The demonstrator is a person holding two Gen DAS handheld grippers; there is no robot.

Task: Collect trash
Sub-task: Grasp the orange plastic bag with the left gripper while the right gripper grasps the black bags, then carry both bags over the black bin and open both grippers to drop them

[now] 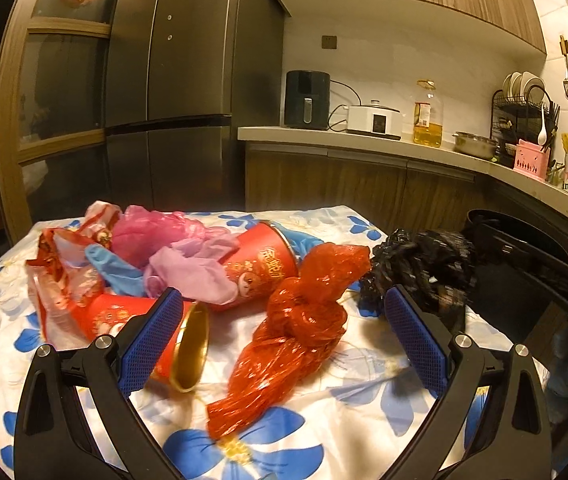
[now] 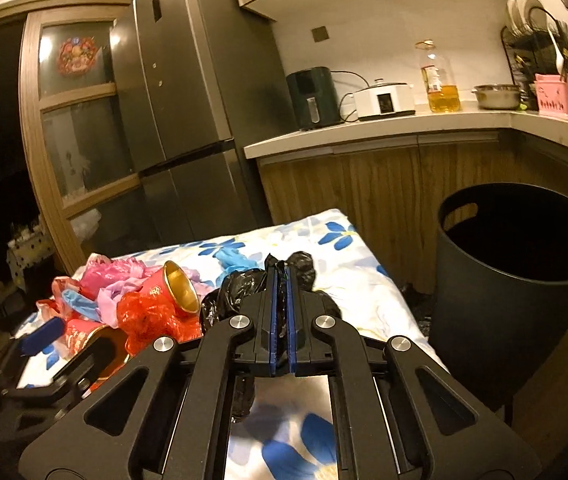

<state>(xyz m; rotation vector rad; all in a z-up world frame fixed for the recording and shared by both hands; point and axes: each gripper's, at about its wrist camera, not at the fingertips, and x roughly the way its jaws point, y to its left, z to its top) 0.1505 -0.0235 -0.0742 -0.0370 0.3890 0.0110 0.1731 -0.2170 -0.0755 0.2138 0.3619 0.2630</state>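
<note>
On the flowered table cover, the right gripper pinches the black plastic bag, bound for the bin. The left gripper gapes empty around the red knotted bag, seemingly ready to take it.

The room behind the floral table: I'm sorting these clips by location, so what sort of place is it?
Most likely a home kitchen. A tall refrigerator stands by a worktop that carries an air fryer, a cooking oil bottle and a dish rack, with wood-fronted cupboards above and below.

Black bag, blue-flowered white cloth
</note>
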